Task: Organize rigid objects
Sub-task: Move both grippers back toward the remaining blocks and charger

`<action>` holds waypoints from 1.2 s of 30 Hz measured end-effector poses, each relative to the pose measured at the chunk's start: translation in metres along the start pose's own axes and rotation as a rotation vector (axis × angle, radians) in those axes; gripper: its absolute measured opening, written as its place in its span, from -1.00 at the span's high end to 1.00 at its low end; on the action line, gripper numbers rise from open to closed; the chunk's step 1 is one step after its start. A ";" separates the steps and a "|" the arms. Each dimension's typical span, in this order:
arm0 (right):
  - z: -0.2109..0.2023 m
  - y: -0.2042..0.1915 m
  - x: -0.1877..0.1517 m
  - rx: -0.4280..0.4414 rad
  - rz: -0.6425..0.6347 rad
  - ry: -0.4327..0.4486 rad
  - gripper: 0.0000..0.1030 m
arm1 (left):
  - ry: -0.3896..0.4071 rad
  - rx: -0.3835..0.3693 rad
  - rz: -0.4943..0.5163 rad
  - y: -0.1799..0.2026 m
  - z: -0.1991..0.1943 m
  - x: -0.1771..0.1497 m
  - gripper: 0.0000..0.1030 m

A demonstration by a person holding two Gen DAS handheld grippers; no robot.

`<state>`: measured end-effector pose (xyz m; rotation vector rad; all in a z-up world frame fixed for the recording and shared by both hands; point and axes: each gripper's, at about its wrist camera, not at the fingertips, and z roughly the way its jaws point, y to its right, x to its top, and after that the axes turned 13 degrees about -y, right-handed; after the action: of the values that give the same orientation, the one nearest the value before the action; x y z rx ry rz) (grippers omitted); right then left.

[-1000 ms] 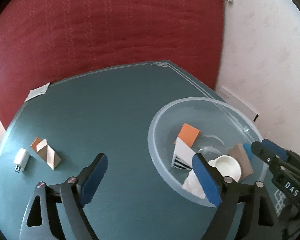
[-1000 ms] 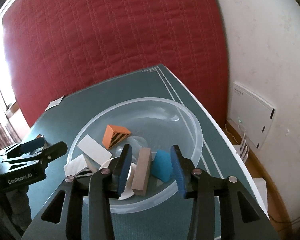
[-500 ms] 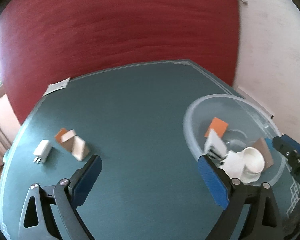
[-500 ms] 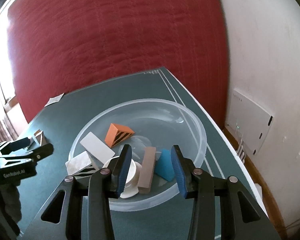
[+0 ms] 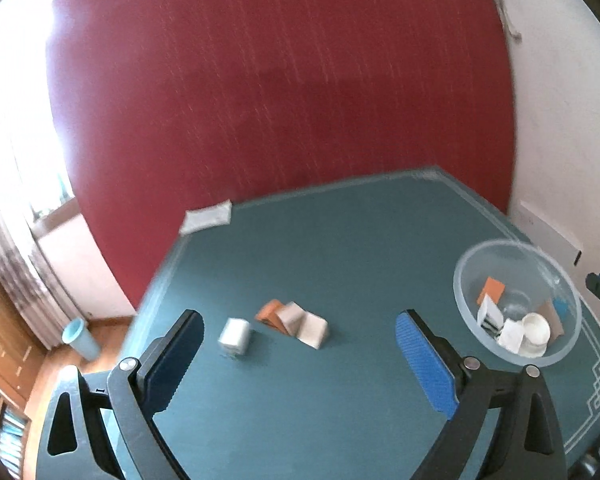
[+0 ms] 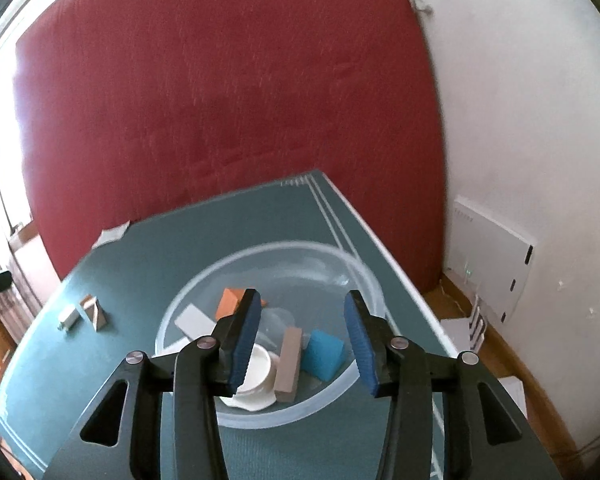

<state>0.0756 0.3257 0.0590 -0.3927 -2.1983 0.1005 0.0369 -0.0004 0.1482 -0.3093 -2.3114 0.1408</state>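
Observation:
A clear plastic bowl [image 5: 564,280] [image 6: 364,276] sits at the table's right side. It holds an orange block [image 6: 230,300], a blue wedge [image 6: 322,354], a brown bar [image 6: 289,358], a white cap [image 6: 256,366] and white pieces. On the table lie a white charger [image 5: 235,332] [image 6: 68,316], an orange block [image 5: 270,312] and a tan wooden block [image 5: 306,322] [image 6: 96,312]. My left gripper [image 5: 298,364] is open and empty, above the table just in front of these. My right gripper [image 6: 300,340] is open and empty over the bowl's near side.
The green table [image 5: 340,240] backs onto a red upholstered panel [image 5: 280,80]. A white packet [image 5: 207,216] lies at the far left edge. A light blue bin [image 5: 78,338] stands on the floor at left. A white wall box [image 6: 496,256] is at right.
My left gripper has swung left and pulled back from the bowl toward the loose blocks. My right gripper has risen a little over the bowl and opened slightly wider.

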 end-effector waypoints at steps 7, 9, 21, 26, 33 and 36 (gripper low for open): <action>-0.036 0.004 0.008 0.005 0.040 0.097 0.03 | 0.098 0.011 0.006 -0.008 -0.051 0.012 -0.98; -0.045 0.006 0.009 0.005 0.053 0.120 -0.05 | 0.119 0.009 0.003 -0.007 -0.060 0.014 -0.98; -0.087 0.034 0.029 -0.055 0.132 0.266 -0.19 | 0.162 -0.035 -0.103 -0.021 -0.061 0.039 -0.98; -0.083 0.044 0.035 -0.092 0.162 0.277 -0.19 | 0.132 -0.045 -0.115 -0.027 -0.041 0.032 -0.98; -0.053 0.013 0.033 -0.015 0.104 0.161 -0.20 | 0.073 -0.050 -0.132 -0.036 -0.004 0.021 -0.98; -0.035 -0.019 0.031 0.041 0.034 0.098 -0.20 | 0.047 -0.054 -0.140 -0.043 0.011 0.014 -0.98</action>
<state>0.0808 0.3149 0.1076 -0.4038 -2.0898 0.1422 0.0119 -0.0384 0.1585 -0.1749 -2.2847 0.0012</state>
